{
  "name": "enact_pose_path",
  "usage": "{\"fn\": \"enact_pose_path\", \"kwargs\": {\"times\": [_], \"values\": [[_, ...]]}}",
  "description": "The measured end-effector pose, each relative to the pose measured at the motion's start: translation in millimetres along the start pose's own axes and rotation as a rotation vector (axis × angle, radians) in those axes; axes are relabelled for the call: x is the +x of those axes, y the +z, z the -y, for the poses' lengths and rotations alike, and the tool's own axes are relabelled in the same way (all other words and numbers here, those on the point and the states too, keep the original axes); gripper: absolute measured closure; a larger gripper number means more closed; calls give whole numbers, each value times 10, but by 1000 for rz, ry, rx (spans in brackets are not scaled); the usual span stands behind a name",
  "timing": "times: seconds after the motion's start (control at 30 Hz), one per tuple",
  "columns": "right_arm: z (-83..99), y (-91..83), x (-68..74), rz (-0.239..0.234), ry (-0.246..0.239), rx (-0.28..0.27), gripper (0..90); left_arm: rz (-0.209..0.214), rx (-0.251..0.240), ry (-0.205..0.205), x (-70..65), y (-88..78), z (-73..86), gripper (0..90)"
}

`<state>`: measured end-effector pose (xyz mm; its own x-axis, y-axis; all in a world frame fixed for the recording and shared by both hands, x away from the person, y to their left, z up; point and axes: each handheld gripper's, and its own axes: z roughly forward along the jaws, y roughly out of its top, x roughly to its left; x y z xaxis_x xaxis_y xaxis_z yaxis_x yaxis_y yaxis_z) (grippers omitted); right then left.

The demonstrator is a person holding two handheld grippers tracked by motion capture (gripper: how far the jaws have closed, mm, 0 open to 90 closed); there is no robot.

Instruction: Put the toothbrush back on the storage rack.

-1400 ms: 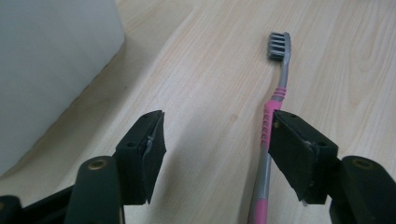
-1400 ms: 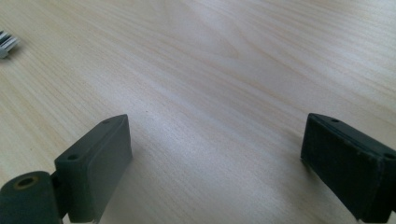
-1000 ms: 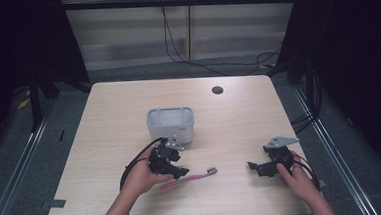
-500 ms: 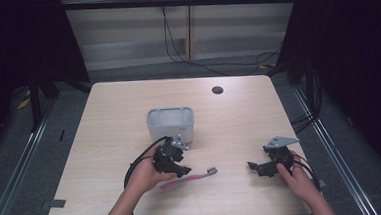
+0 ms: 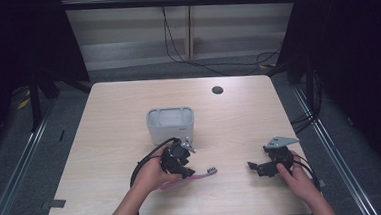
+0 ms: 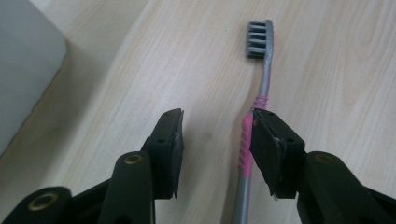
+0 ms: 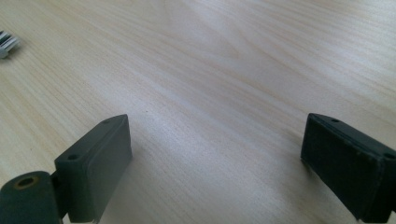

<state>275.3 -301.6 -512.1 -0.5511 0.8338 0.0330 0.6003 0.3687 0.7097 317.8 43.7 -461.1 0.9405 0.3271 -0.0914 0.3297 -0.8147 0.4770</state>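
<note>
- The toothbrush (image 6: 263, 88) lies flat on the tabletop (image 5: 109, 122), its grey bristle head away from the person and its pink and grey handle toward the near edge.
- The left hand-held gripper (image 6: 215, 140) stands over the handle with its jaws half open; they have just been closing. The handle is between them.
- In the left gripper view, one jaw touches the pink grip part of the handle, and the other jaw is still apart from it, so the brush is not yet clamped.
- A grey rectangular container (image 5: 170, 123) stands just behind the left hand-held gripper, near the middle of the tabletop.
- The right hand-held gripper (image 7: 215, 163) rests low over bare wood at the right, well apart from the brush, its jaws wide open and holding nothing.
</note>
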Motion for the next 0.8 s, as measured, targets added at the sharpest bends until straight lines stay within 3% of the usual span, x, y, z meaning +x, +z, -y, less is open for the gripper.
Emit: {"fn": "enact_pose_path", "kwargs": {"times": [0.33, 0.6, 0.67, 0.8], "values": [[0, 0, 0, 0, 0, 0, 81, 43, 33, 30, -96, 116, -140, 597], [0, -2, 1, 0, 3, 2, 81, 36, 66, 40, -165, 240, -161, 669], [0, -1, 1, 0, 2, 2, 81, 27, 72, 68, -184, 258, -179, 714], [0, -1, 1, 0, 2, 2, 81, 10, 106, 84, -237, 270, -222, 764]]}}
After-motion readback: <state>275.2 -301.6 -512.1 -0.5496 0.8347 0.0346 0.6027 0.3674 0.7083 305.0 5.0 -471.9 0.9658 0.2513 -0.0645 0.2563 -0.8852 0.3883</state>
